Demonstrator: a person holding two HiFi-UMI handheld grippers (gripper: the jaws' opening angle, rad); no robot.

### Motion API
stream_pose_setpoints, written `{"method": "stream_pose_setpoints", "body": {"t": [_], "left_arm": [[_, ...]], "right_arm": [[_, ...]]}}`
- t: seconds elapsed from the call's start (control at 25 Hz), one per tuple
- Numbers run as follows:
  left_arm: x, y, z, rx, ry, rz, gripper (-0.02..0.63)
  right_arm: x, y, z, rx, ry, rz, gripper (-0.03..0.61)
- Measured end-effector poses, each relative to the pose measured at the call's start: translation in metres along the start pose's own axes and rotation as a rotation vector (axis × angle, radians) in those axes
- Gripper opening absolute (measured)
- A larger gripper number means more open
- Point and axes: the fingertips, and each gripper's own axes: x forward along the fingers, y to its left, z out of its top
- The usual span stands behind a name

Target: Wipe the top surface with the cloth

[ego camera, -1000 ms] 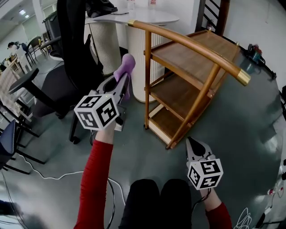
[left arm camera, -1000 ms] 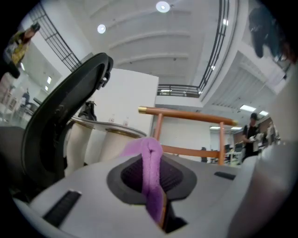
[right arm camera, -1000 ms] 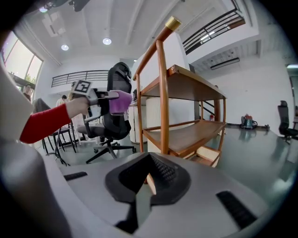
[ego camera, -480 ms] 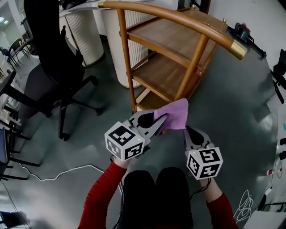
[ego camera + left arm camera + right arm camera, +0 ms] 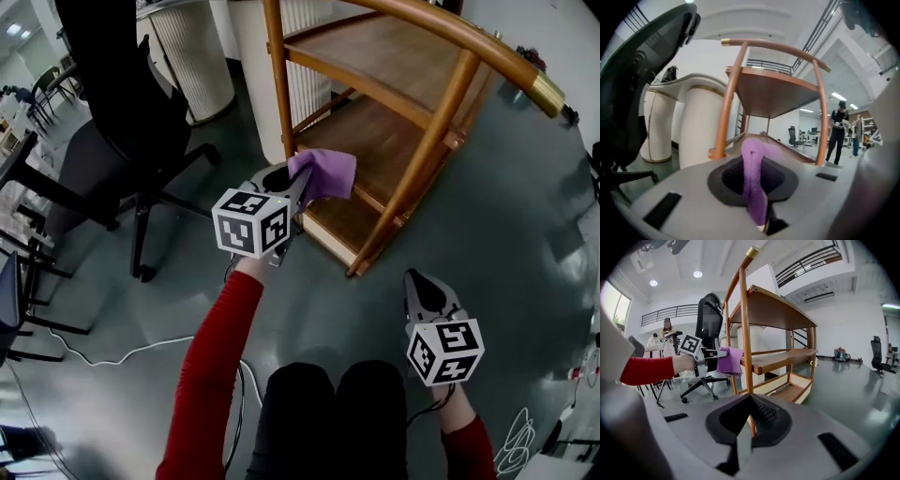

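Cart (image 5: 403, 56): warm brown wood, with a brass-gold cap (image 5: 547, 94) on the handle end. At the cart's near corner are a plain lilac cloth (image 5: 323, 173), the left gripper (image 5: 298, 183) and right gripper (image 5: 413, 277), both grey with black-and-white chequered marker cubes, and a red sleeve (image 5: 211, 375). Left of the cart: black chair (image 5: 122, 103), white ribbed column (image 5: 192, 56); glossy grey-green floor (image 5: 525, 244).

A glossy grey-green floor (image 5: 525, 244) carries a wooden three-shelf trolley (image 5: 389, 141), whose legs stand directly on it. Beside the trolley, a black office chair (image 5: 94, 150) on a star base and a white ribbed pedestal (image 5: 192, 56) also stand on the floor.
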Motion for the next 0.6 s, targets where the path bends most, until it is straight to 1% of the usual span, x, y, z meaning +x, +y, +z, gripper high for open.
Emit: {"method": "stream_pose_setpoints", "body": {"t": [0.08, 0.16, 0.4, 0.44, 0.48, 0.52, 0.56, 0.6], "left_arm": [[-0.003, 0.035, 0.002, -0.031, -0.004, 0.098, 0.044], [-0.010, 0.062, 0.003, -0.063, -0.011, 0.178, 0.044], [-0.049, 0.118, -0.004, -0.127, -0.054, 0.356, 0.044], [-0.057, 0.120, -0.006, -0.130, -0.063, 0.361, 0.044], [-0.065, 0.115, -0.010, -0.130, -0.077, 0.342, 0.044], [-0.073, 0.101, -0.013, -0.129, -0.093, 0.296, 0.044], [-0.081, 0.079, -0.019, -0.127, -0.108, 0.223, 0.044], [-0.087, 0.050, -0.027, -0.125, -0.114, 0.126, 0.044]], "right_arm": [[0.003, 0.001, -0.004, 0.002, 0.007, 0.008, 0.003], [0.005, 0.001, -0.005, -0.001, 0.010, 0.014, 0.003], [0.008, -0.002, -0.004, -0.012, 0.015, 0.023, 0.003], [0.007, -0.003, -0.006, -0.011, 0.017, 0.021, 0.003], [0.006, -0.005, -0.009, -0.010, 0.020, 0.017, 0.003], [0.005, -0.008, -0.012, -0.008, 0.025, 0.011, 0.003], [0.003, -0.011, -0.016, -0.005, 0.031, 0.002, 0.003], [0.002, -0.014, -0.020, -0.002, 0.038, -0.007, 0.003]]}}
